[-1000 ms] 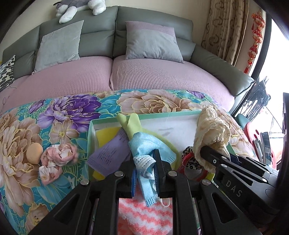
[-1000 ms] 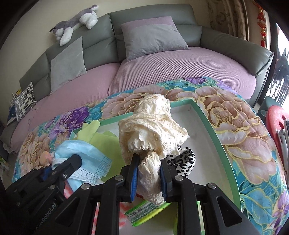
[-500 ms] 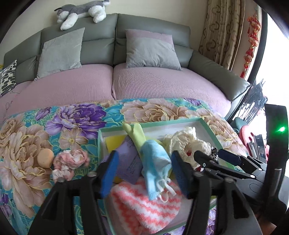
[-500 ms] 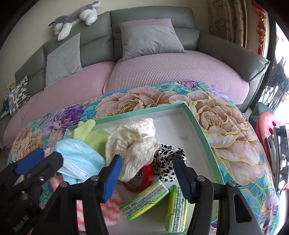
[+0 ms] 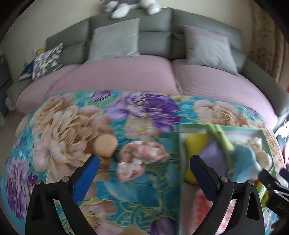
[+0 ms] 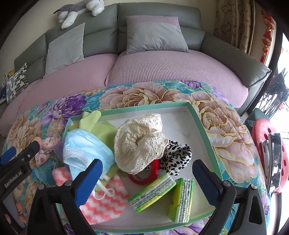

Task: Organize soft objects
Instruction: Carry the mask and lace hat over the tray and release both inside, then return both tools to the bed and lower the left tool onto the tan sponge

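Observation:
My left gripper hangs over the floral cloth, left of the green tray. Its jaws are opening, wide apart, with no pad on anything. Below and ahead of them lie a pink fabric flower and a peach round sponge. My right gripper is over the tray, its jaws opening too and holding nothing. In the tray a cream lace cloth rests beside a blue face mask, a green glove, a leopard scrunchie and a pink striped cloth.
Two green tissue packs and a red ring lie in the tray's near part. A grey sofa with pink seats, cushions and a plush toy stands behind. A red stool is at the right.
Both grippers opened: the left let go of the blue mask, the right of the cream lace cloth, and both pieces dropped into the tray. The left gripper swung left over the floral cloth.

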